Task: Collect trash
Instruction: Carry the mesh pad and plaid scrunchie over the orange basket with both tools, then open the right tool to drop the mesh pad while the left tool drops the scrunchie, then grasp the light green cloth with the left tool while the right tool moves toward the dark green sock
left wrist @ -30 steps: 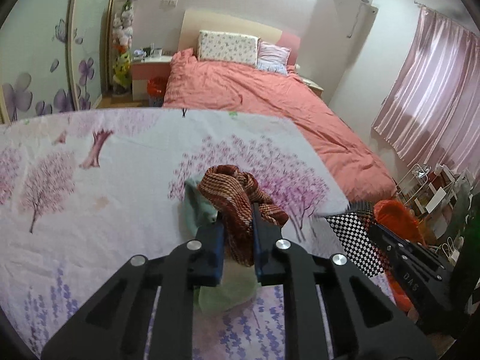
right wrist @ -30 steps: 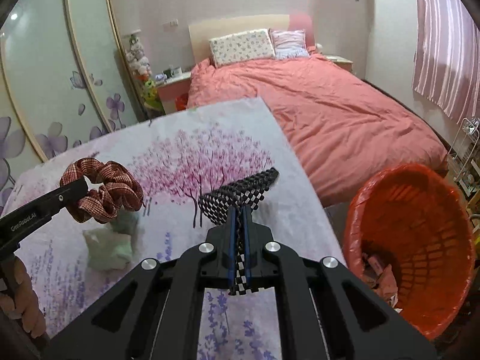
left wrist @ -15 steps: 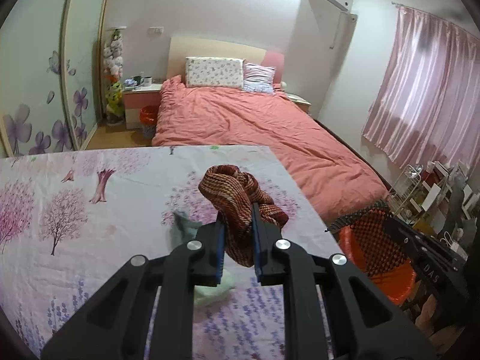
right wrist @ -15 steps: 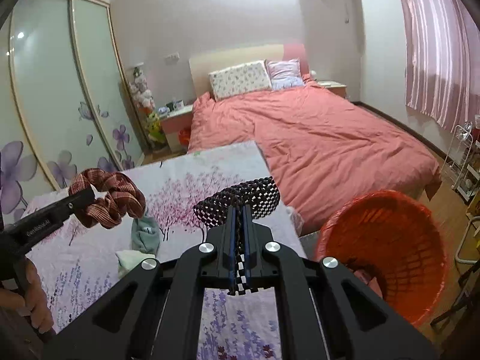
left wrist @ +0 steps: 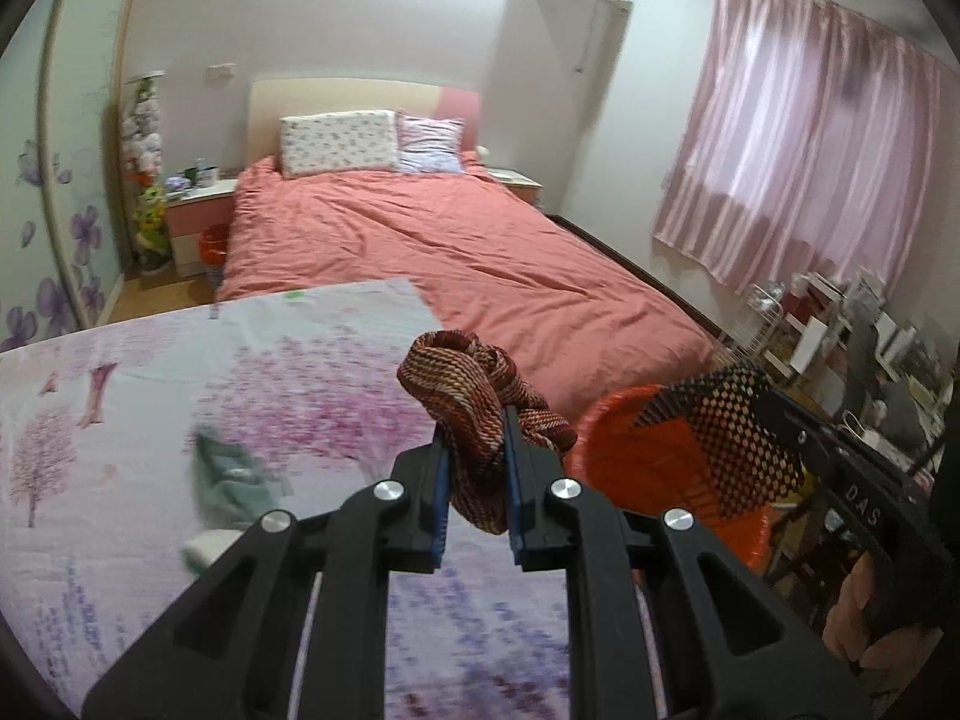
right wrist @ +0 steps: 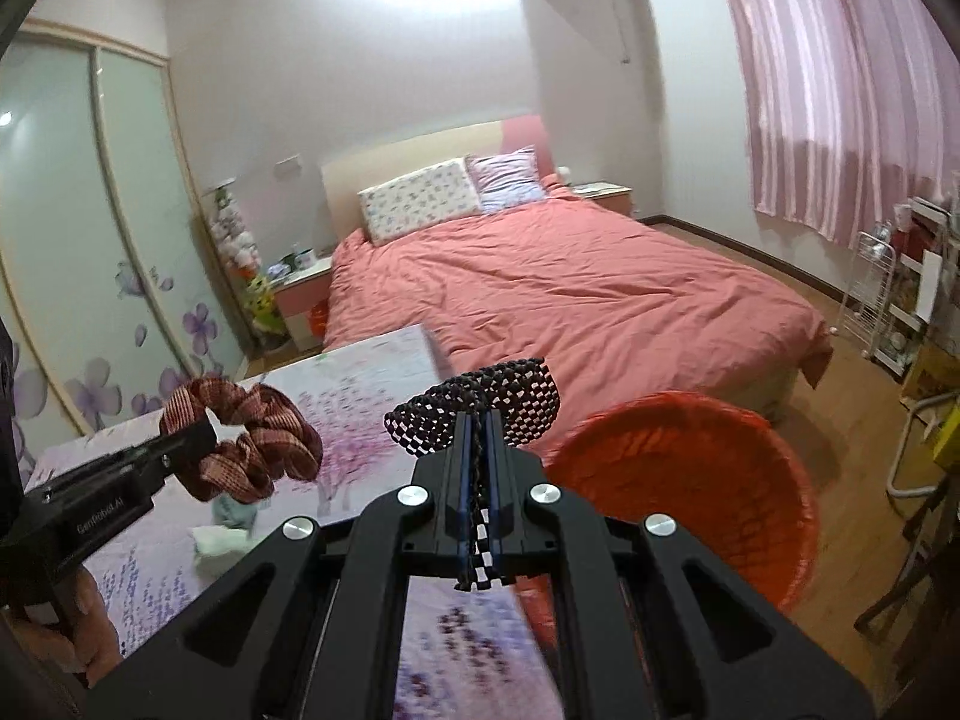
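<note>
above the table (left wrist: pixel 150 396), left gripper (left wrist: pixel 474 456) clamping red scrunchie (left wrist: pixel 474 402), right gripper (right wrist: pixel 477 450) checkered scrunchie (right wrist: pixel 480 405)

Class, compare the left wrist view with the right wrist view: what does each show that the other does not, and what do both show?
Left only: the hand carrying the right gripper.
Right only: the wardrobe's glass doors.
Both: the left gripper shut on the red-brown scrunchie, the checkered scrunchie in the right gripper, the orange basket, the bed.
</note>
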Demonstrator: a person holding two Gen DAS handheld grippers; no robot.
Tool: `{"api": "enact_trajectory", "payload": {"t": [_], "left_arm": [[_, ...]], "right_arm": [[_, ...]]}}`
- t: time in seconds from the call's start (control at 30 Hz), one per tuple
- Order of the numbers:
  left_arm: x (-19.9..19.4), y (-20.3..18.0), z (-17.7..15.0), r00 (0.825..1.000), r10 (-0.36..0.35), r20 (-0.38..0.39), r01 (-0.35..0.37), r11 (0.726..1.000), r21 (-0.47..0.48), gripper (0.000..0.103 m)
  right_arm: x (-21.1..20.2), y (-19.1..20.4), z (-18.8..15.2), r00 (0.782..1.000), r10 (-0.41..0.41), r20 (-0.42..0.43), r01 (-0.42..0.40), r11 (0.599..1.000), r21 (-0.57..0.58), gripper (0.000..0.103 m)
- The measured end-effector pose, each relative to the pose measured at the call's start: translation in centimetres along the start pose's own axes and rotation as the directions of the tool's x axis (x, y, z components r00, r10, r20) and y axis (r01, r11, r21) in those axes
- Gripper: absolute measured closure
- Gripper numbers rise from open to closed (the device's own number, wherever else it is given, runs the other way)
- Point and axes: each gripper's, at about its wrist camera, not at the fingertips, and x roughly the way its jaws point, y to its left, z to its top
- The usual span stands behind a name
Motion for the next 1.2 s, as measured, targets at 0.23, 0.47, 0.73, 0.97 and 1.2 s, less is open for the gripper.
{"api": "enact_trajectory", "payload": {"t": [0.23, 0.47, 0.73, 0.97, 1.2], "left_arm": [[3.4, -5.4, -0.3, 0.994, -0.098, -0.039, 0.1, 0.993, 0.057, 0.087], [8.1, -10.2, -1.2, 0.981, -0.163, -0.107, 0.173, 0.98, 0.097, 0.085], [13.1, -12.0, -3.4, 0.967, -0.15, -0.204, 0.174, 0.979, 0.104, 0.062], [12.6, -9.2, -4.2, 0.982, -0.058, -0.18, 0.08, 0.99, 0.117, 0.047], [9.6, -4.9, -5.0, 0.991, 0.036, -0.13, -0.02, 0.993, 0.116, 0.034]], "right_arm": [[0.3, -4.3, 0.2, 0.998, -0.054, 0.016, 0.052, 0.996, 0.078, 0.098], [2.6, -8.7, -0.2, 0.996, -0.086, -0.023, 0.089, 0.983, 0.163, 0.098], [5.5, -11.1, -2.3, 0.987, -0.091, -0.133, 0.116, 0.975, 0.191, 0.076], [5.0, -11.0, -3.1, 0.983, -0.11, -0.145, 0.135, 0.975, 0.175, 0.064], [4.6, -9.5, -2.8, 0.985, -0.114, -0.129, 0.13, 0.983, 0.13, 0.057]]}}
